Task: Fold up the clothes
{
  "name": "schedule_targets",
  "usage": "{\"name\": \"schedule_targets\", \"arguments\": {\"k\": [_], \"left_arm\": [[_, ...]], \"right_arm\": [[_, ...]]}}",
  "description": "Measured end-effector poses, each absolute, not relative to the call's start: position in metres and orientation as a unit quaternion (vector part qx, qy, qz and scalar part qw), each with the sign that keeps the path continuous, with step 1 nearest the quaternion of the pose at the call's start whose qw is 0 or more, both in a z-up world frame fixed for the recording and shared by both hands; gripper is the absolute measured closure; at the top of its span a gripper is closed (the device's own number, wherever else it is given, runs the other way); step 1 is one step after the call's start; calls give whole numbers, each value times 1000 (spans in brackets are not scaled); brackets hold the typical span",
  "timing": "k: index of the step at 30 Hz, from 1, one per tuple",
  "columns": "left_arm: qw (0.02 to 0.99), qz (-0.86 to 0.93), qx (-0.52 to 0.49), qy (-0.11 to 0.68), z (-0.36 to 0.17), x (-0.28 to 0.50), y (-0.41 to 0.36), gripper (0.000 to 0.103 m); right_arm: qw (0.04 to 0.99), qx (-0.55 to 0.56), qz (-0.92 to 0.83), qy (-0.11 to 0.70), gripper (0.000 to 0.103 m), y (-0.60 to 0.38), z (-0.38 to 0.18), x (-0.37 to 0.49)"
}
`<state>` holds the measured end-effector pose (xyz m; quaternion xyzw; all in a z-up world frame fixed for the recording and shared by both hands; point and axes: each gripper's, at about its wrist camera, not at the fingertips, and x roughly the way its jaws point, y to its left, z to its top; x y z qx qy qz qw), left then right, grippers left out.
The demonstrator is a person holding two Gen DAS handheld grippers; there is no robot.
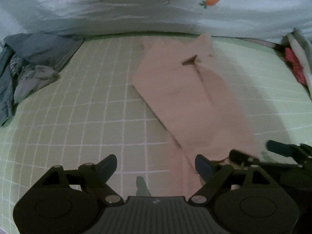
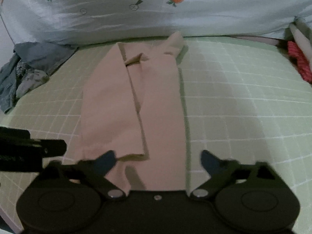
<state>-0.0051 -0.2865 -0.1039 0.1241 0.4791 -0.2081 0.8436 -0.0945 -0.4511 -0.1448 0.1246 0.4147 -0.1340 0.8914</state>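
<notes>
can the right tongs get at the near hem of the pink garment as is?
Probably yes. The right tongs stand open just over the near edge of the pink garment, nothing lying between; the left tongs sit off to the side.

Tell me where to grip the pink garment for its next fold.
Probably grip the pink garment at its near hem, one corner per gripper, coming in low from the near side. It lies flat as a long strip running away, and both open grippers, left and right, sit there.
</notes>
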Motion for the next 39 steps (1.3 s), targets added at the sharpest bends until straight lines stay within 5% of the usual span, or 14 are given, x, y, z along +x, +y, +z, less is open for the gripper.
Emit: {"name": "schedule_targets", "arguments": {"k": [2,9,12,26,39], "left_arm": [[843,-203,120,485,-107,-5,-282,16],[836,-195,111,500,-111,-13,-268,15],[833,-189,104,510,-112,-15,-264,14],[829,-217,87,508,-106,-18,-266,14],[806,-241,107,530,-125,-33,-286,14]], "right_arm": [[892,131,-120,415,55,-450,-148,-89],[886,137,-87,435,73,-441,-157,-70],[888,131,-82,433,95,-435,-153,-70],[888,223,-128,381,99,-453,-102,-131],[855,254,-168,419,99,-461,-132,-170]]}}
